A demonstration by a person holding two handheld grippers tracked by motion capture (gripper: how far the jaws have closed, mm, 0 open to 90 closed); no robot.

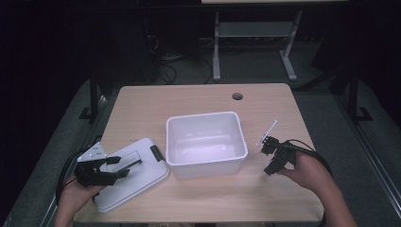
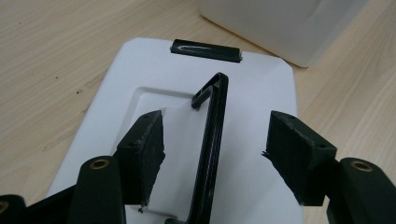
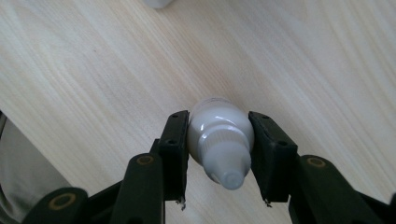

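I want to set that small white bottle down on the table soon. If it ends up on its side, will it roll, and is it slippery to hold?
The small white bottle looks round-bodied, so on its side it would probably roll on the flat table. Its smooth plastic may slip, though the right gripper is clamped on both sides. Its tapered cap suggests a curving roll.

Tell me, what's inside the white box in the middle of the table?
The white box looks empty: the high view shows only its bare white floor and walls. The bit just behind its near wall is hidden, so something flat there couldn't be seen.
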